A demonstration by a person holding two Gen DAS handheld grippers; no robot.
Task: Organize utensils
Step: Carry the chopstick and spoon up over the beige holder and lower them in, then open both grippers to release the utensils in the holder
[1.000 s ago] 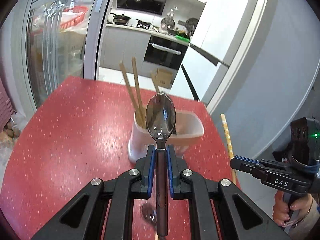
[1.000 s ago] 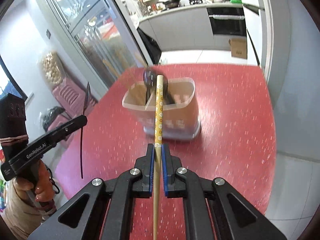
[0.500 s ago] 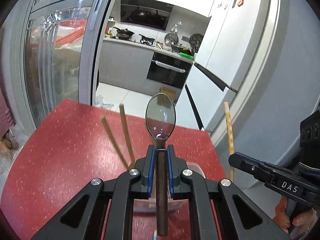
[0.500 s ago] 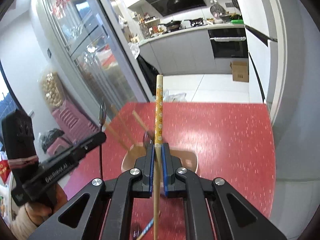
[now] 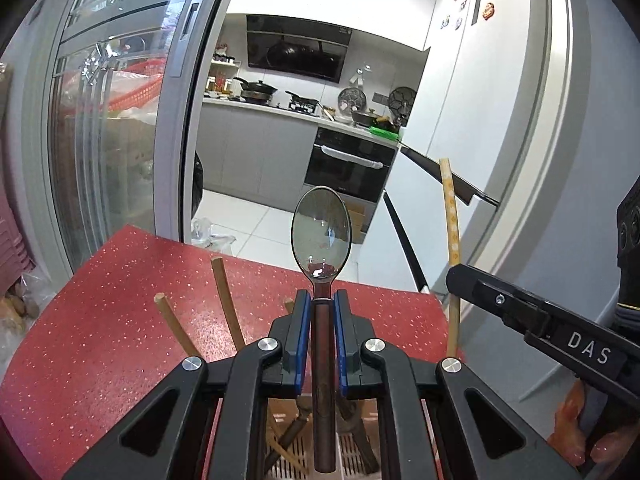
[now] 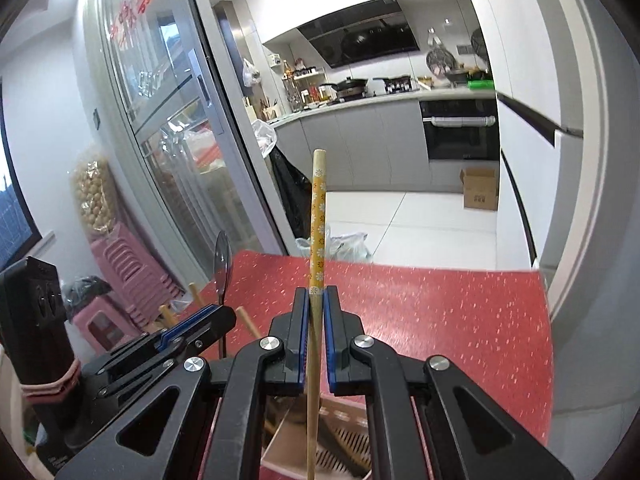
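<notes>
Left fingers (image 5: pixel 320 334): closed on one spoon (image 5: pixel 321 236), bowl up, handle hanging over the holder (image 5: pixel 298 454).
Right fingers (image 6: pixel 316 338): closed on one flowered chopstick (image 6: pixel 318 216), tip over the same holder.
Holder, on red desk (image 5: pixel 100 320): three wooden chopsticks (image 5: pixel 226 300) counted, plus dark handles, number unclear.
Left to do, apparently: drop both.

Spoon (image 5: pixel 321 236) and chopstick (image 6: pixel 317 216) upright above utensil holder (image 6: pixel 340 440) on table (image 6: pixel 460 320), chopstick rightward.
</notes>
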